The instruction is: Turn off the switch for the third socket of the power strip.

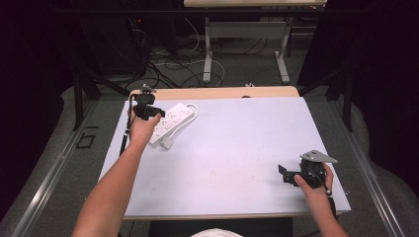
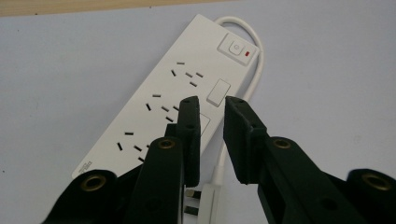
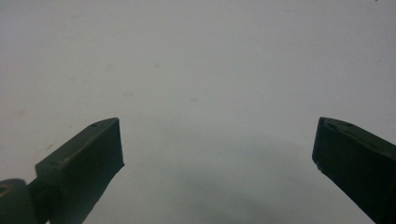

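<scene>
Left gripper over diagonal power strip

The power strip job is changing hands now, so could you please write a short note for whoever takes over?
Left claw: jaws narrowed with a gap, over the white power strip at its edge by the cable; no grip visible.
Right claw: wide open over bare table, holding nothing.
Power strip lies flat at the table's far left; its plug rests beside it.
Done: left claw brought over the strip.
Left: gripping it and whatever follows.

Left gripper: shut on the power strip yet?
Not yet. The left gripper has a narrow gap between its jaws, which hover over the power strip with nothing pinched; its plug lies loose beside it.
</scene>
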